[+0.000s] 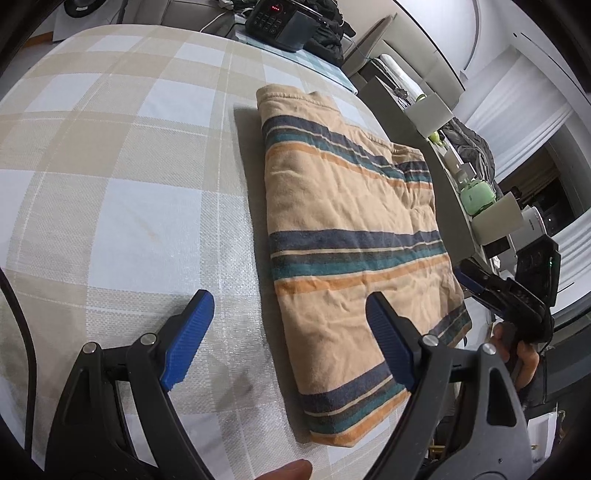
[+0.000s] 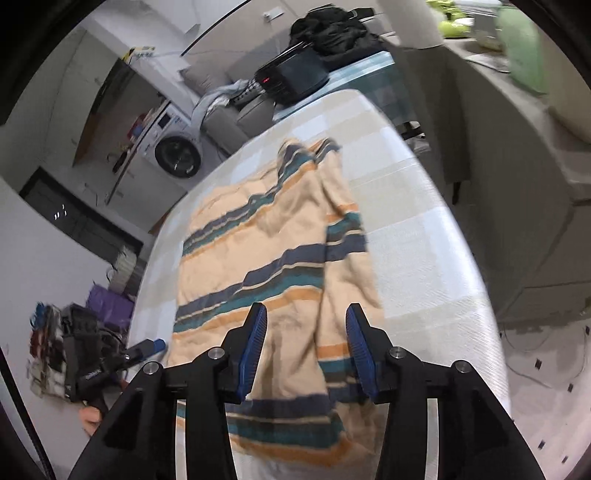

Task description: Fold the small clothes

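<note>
A tan garment (image 1: 351, 206) with navy, teal and orange stripes lies folded into a long rectangle on the checked tablecloth (image 1: 110, 184). My left gripper (image 1: 288, 299) hovers open over the garment's near left edge, one blue pad over bare cloth and the other over the garment. In the right wrist view the garment (image 2: 258, 251) looks looser, with a folded-over flap on its right side. My right gripper (image 2: 306, 310) stands over its near end with the jaws apart and nothing pinched between the pads. It also shows at the table's right edge (image 1: 469, 277) in the left wrist view.
A black appliance (image 1: 280, 22) with a keypad and red display sits at the table's far end beside dark clothes (image 1: 328, 33). A cluttered shelf (image 1: 476, 192) runs along the right. A washing machine (image 2: 177, 151) and a pile of things on the floor (image 2: 48, 343) lie beyond the left edge.
</note>
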A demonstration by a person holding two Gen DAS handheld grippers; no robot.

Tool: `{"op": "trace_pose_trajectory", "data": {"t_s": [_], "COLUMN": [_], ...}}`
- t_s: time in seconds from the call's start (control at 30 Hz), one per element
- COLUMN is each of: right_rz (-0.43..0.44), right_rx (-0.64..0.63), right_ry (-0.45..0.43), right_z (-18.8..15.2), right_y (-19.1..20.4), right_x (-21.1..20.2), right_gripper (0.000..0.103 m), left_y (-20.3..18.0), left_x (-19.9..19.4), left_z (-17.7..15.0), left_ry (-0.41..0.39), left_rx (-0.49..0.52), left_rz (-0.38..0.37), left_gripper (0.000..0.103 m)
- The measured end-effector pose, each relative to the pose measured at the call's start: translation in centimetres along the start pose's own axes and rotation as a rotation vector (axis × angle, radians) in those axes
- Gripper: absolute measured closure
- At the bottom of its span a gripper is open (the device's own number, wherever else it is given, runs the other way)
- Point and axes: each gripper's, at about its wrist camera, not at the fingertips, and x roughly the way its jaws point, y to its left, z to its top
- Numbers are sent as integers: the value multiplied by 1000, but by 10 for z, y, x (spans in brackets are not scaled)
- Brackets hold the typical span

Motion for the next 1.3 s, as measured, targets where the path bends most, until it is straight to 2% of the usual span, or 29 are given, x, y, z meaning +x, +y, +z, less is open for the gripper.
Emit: {"op": "trace_pose_trajectory", "data": {"t_s": [0.03, 0.07, 0.13, 0.17, 0.2, 0.23, 0.3, 0.33, 0.4, 0.43, 0.5, 0.57, 0.63, 0.7, 0.73, 0.77, 0.83, 0.93, 1.07, 1.13, 1.2, 1.23, 1.27, 1.3], "right_rz": [-35, -71, -78, -86, -97, -72, 0, 0, -82, -148, -217, -226, -214, -198, -200, -208, -215, -128, 45, 53, 42, 25, 27, 43], "right_rx": [-18, -20, -36, -76, -119, -127, -103, -93, -101, -125, -133, -131, -115, -109, -105, -98, -85, -31, 50, 74, 25, 2, -25, -55], "right_ry": [6, 12, -2, -26, -45, -60, -94, -112, -136, -124, -76, -33, -10, -37, -54, -77, -101, -67, -29, -29, -59, -62, -62, -59], "right_z": [0, 0, 0, -1, -2, -2, -1, -1, -2, -5, -10, -14, -13, -11, -10, -8, -4, 2, 7, 10, 12, 12, 12, 11], "right_y": [3, 5, 13, 21, 31, 35, 40, 40, 37, 36, 31, 27, 25, 22, 19, 15, 5, -15, -39, -41, -34, -29, -23, -17], "right_x": [7, 14, 19, 16, 11, 5, -8, -13, -14, -8, 7, 17, 18, 6, 0, -6, -14, -10, 4, 10, 7, 5, 3, 1], "right_gripper": [61, 76, 95, 99, 99, 100, 100, 100, 100, 100, 100, 100, 96, 86, 70, 47, 30, 28, 28, 31, 36, 47, 53, 53], "left_y": [-1, -1, -2, -2, -2, -2, -3, -4, -9, -11, -15, -17, -17, -17, -17, -16, -15, -16, -16, -16, -16, -15, -15, -16], "left_x": [2, 3, 5, 5, 6, 6, 7, 7, 6, 6, 7, 12, 14, 12, 13, 13, 15, 19, 20, 19, 20, 19, 19, 20], "left_z": [-1, -1, -2, -3, -3, -3, -2, -1, 0, 0, 2, 3, 4, 3, 4, 5, 5, 2, 0, 0, 0, 1, 1, 1], "left_ry": [5, 10, 16, 16, 16, 16, 15, 13, 2, -3, -14, -9, -1, -6, -8, -10, -5, 5, 5, 8, 10, 11, 11, 12], "left_rx": [2, 3, 6, 7, 8, 7, 9, 11, 22, 31, 46, 52, 48, 52, 52, 51, 48, 43, 49, 47, 45, 46, 48, 49], "left_rz": [0, 1, -2, -3, -1, -1, -5, -9, -18, -20, -12, 0, 2, 3, 7, 8, 10, 10, 15, 15, 12, 13, 13, 13], "left_gripper": [21, 21, 21, 21, 21, 21, 21, 21, 21, 21, 21, 21, 21, 21, 21, 21, 21, 21, 21, 21, 21, 21, 21, 21]}}
